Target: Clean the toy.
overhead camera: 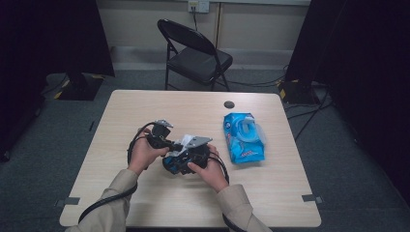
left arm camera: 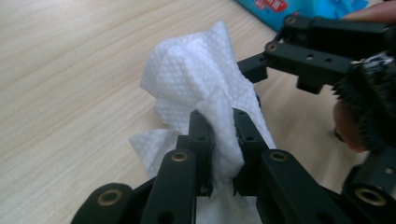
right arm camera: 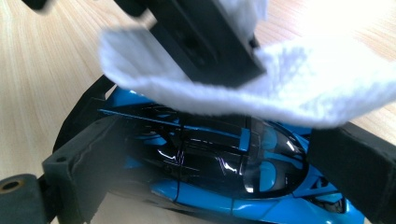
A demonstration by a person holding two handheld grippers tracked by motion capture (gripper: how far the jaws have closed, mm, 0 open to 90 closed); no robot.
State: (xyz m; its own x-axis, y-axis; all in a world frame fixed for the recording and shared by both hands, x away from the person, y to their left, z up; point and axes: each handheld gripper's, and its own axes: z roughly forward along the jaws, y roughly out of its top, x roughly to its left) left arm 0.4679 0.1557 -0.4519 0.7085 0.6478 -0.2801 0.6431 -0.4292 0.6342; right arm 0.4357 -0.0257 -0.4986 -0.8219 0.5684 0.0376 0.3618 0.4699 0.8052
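Your left tongs [left arm camera: 223, 128] pinch a white wipe [left arm camera: 198, 79], bunched just above the toy car [right arm camera: 224, 163]. Your right tongs [right arm camera: 219, 158] clamp that blue and black car from both sides, low over the tabletop [overhead camera: 145, 111]. Wipe pack [overhead camera: 244, 137] lies near, to your right.

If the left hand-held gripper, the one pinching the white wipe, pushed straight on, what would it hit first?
Probably the blue toy car held by the right hand-held gripper: the left hand-held gripper and its wipe hover just above it, though depth is unclear.
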